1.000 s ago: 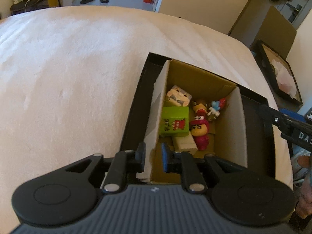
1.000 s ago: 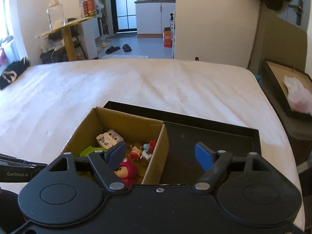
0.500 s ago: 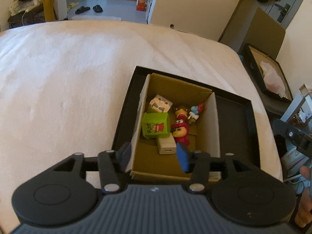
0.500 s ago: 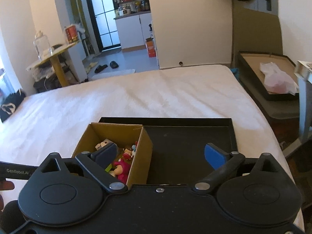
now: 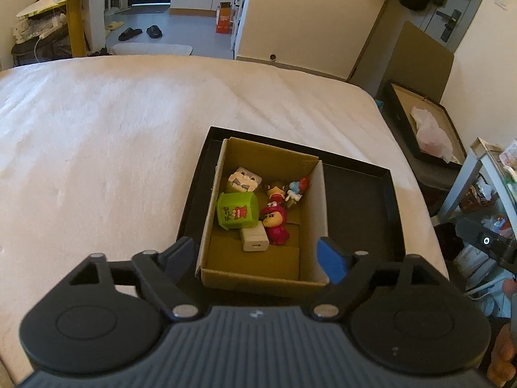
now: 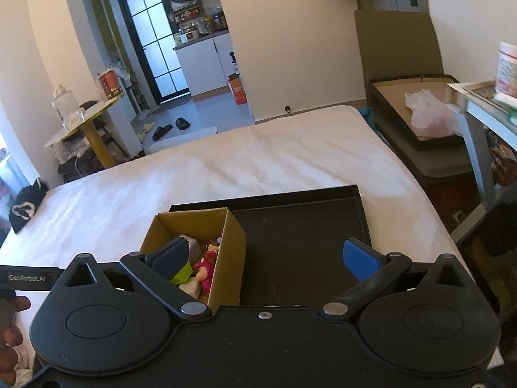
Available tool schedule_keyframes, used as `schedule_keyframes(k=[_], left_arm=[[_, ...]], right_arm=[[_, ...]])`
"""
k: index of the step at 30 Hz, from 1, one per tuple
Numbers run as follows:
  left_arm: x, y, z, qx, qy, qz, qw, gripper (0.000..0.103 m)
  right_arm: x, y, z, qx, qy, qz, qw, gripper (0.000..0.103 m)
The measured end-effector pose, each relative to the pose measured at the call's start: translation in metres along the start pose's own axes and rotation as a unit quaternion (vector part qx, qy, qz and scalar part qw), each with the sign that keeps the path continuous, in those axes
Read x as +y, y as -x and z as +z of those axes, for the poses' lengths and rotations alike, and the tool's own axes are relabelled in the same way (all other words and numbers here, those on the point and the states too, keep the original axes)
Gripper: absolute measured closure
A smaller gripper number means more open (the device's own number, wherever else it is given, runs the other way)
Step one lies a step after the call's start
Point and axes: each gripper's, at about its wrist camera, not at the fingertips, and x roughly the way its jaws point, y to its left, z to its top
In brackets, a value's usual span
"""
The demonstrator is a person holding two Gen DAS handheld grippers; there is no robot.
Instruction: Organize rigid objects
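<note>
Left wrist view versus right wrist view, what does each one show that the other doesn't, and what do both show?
Only the left wrist view looks down into the cardboard box enough to show the grey block-head toy, the white charger and the small blue and white figure. Only the right wrist view shows the kitchen doorway and a black cap on the bed. Both show the black tray, the green cube and the pink figure in the box.

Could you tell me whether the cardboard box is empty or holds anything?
It holds things: the cardboard box contains a green cube, a white charger and small figures.
</note>
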Motion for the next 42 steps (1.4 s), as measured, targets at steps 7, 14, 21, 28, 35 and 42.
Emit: schedule_keyframes(k=[7, 14, 21, 28, 35, 42], left_arm=[[-0.004, 0.022, -0.010, -0.003, -0.009, -0.001, 1.0000, 0.007], [-0.005, 0.044, -0.021, -0.004, -0.021, -0.004, 0.9998, 0.006], [-0.005, 0.064, -0.035, -0.003, -0.032, -0.010, 0.9994, 0.006], [-0.004, 0.081, -0.041, -0.003, -0.036, -0.016, 0.9992, 0.006], [-0.002, 0.099, -0.045, -0.007, -0.042, -0.004, 0.9991, 0.006], [-0.001, 0.111, -0.052, -0.017, -0.044, -0.004, 0.9989, 0.006]], right_arm=[[-0.003, 0.022, -0.009, 0.007, -0.006, 0.007, 1.000, 0.000], [0.005, 0.048, -0.017, 0.012, -0.001, 0.012, 1.000, 0.000], [0.010, 0.064, -0.024, 0.033, -0.005, 0.017, 0.999, 0.000], [0.013, 0.077, -0.029, 0.037, -0.005, 0.005, 0.999, 0.000], [0.016, 0.091, -0.024, 0.045, 0.002, -0.021, 0.999, 0.000], [0.029, 0.098, -0.028, 0.052, 0.033, -0.029, 0.998, 0.000]])
